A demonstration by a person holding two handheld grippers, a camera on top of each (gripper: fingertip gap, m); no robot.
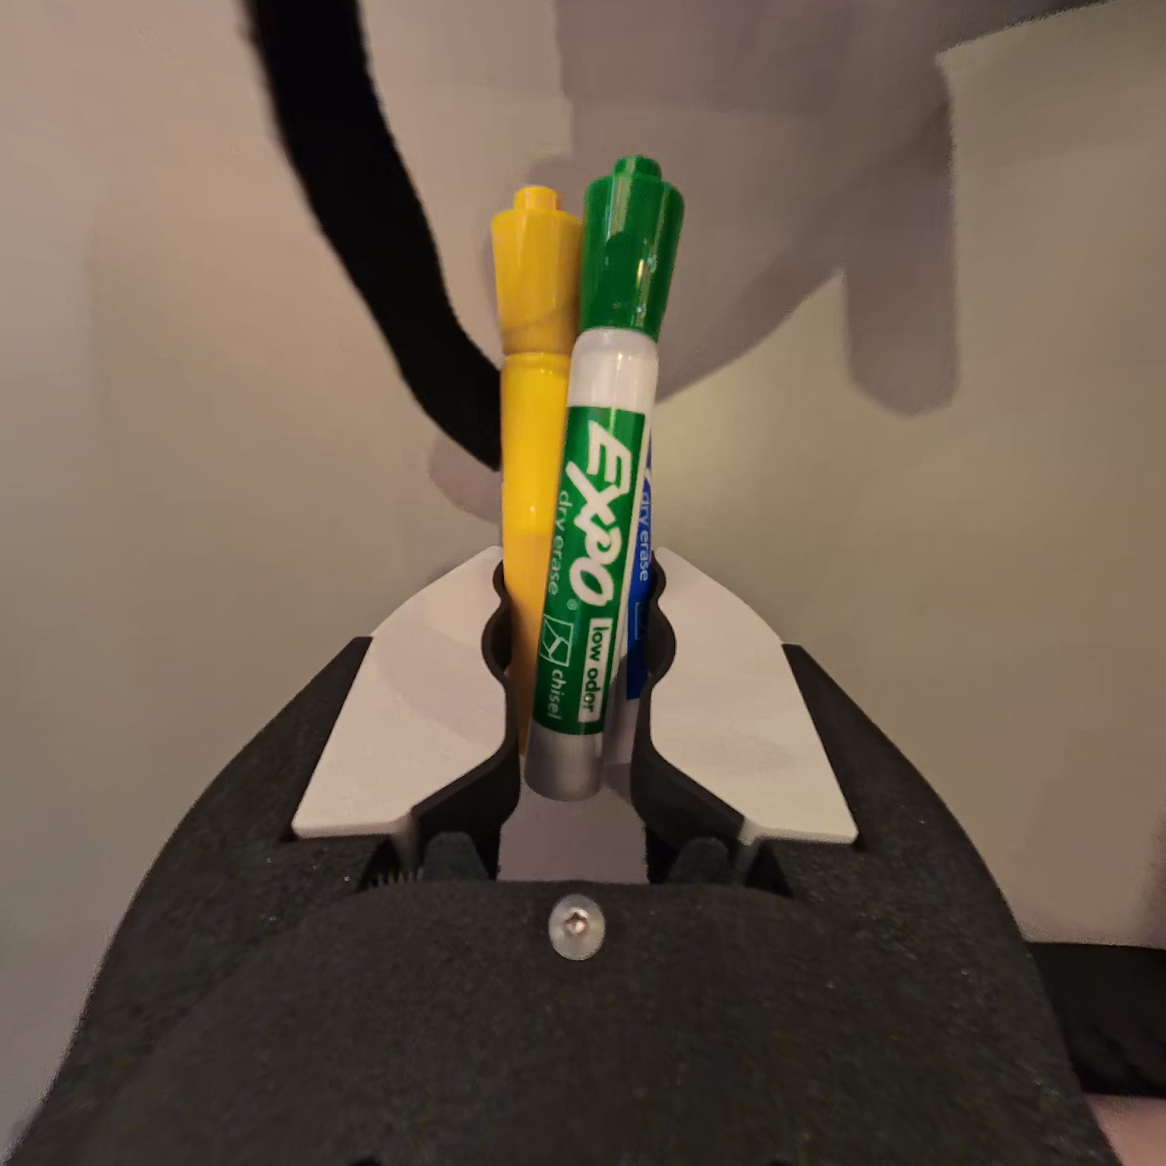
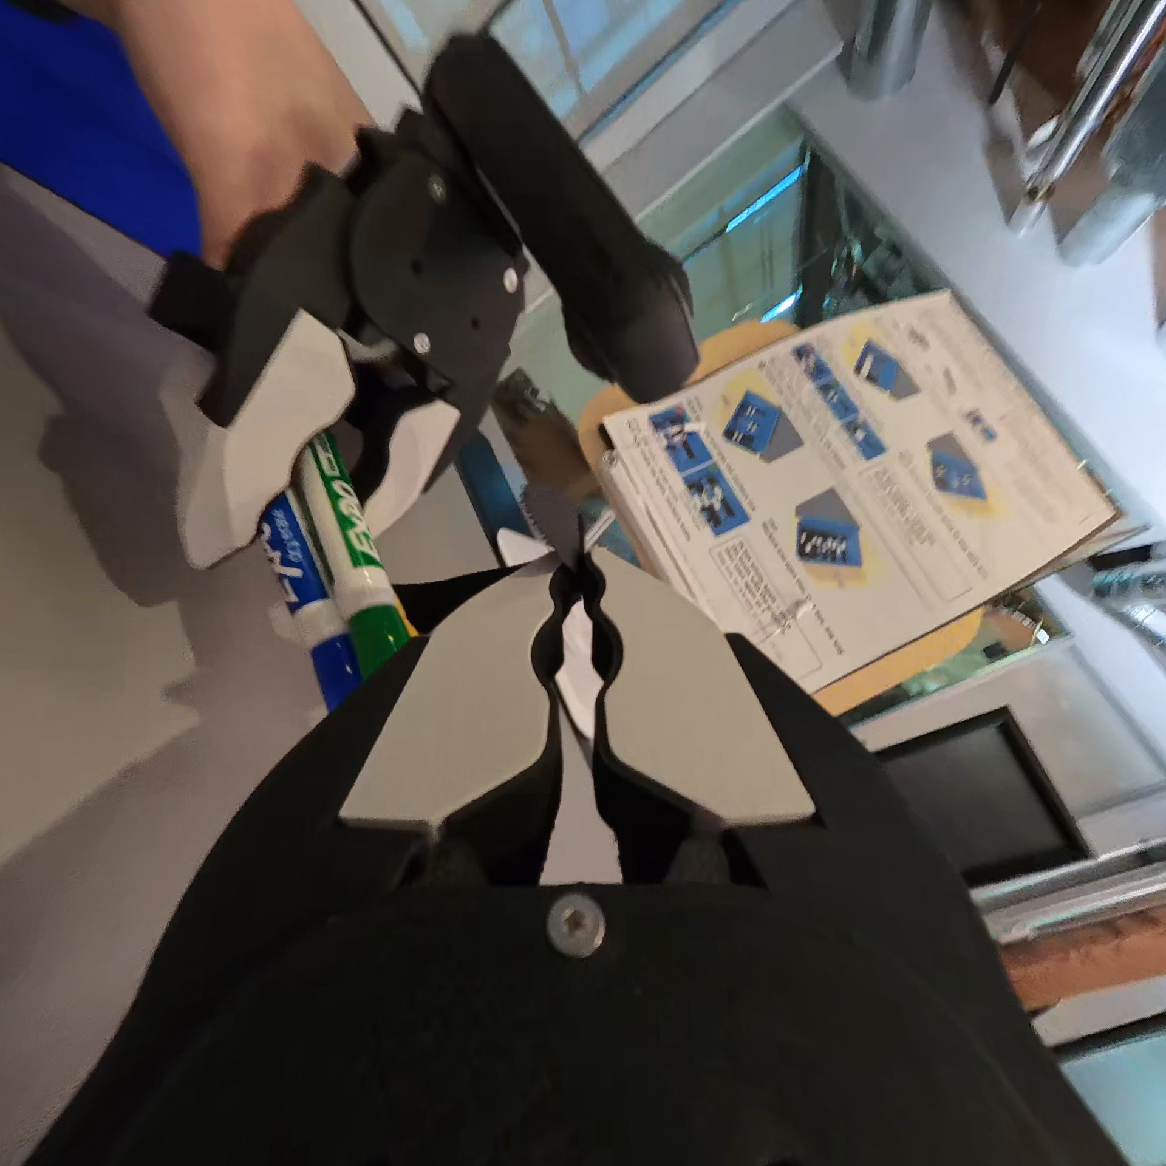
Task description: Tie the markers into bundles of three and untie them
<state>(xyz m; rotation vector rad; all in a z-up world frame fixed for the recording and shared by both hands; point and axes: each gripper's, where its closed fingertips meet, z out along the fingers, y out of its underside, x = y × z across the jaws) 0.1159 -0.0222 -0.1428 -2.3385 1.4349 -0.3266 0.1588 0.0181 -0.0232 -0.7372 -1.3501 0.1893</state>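
My left gripper (image 1: 577,568) is shut on three markers held upright side by side: a yellow marker (image 1: 533,378), a green marker (image 1: 606,505) and a blue marker (image 1: 640,618), which is mostly hidden behind the green one. A black strap (image 1: 353,221) curves from the upper left down behind the yellow marker. In the right wrist view my right gripper (image 2: 577,571) is shut, with a thin black sliver of the strap (image 2: 579,536) sticking out of its tips. The left gripper (image 2: 303,524) shows there too, holding the green marker (image 2: 353,542) and blue marker (image 2: 296,568), close to the right gripper.
A white surface (image 1: 189,505) with grey shadows lies behind the markers. A printed instruction sheet on a brown clipboard (image 2: 852,492) stands to the right. A dark screen (image 2: 965,795) is below it. A person's hand (image 2: 252,126) holds the left gripper. Some 12 cm of space lies between my two pairs of fingers.
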